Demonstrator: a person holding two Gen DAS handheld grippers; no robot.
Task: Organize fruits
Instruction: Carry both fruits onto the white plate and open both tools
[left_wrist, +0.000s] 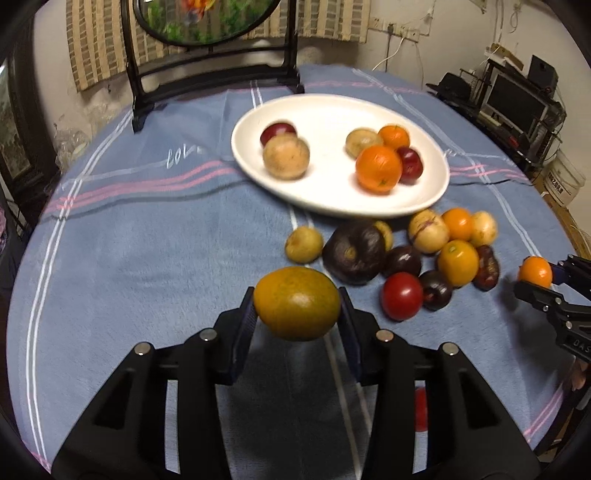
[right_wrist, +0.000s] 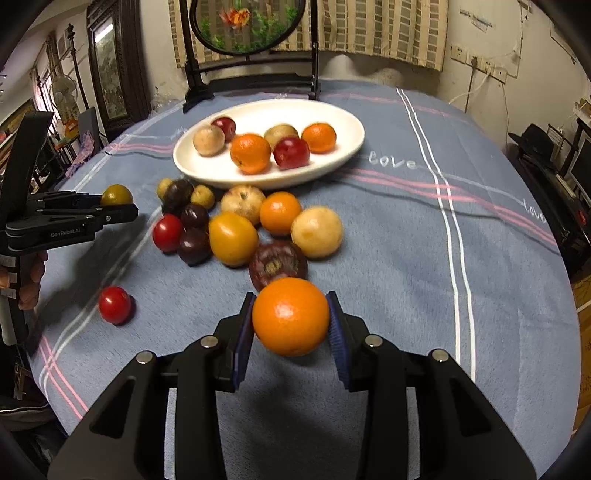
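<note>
The left gripper (left_wrist: 297, 308) grips a greenish-yellow fruit (left_wrist: 296, 302); the right gripper (right_wrist: 290, 318) grips an orange (right_wrist: 290, 316). Beyond them, loose fruit lies near a white plate (left_wrist: 332, 199) holding more fruit.

You are working in a lived-in home, in what looks like a dining or sitting room. The round desk (right_wrist: 369, 229) wears a blue striped cloth with "love" stitched on it, and a decorative round screen (right_wrist: 247, 26) in a dark wooden stand sits at its far edge, top centre of the frame. Striped curtains (right_wrist: 369, 33) hang behind it, a framed picture (right_wrist: 110, 74) leans at upper left, and wall sockets (right_wrist: 480, 62) with loose cables show at upper right.
</note>
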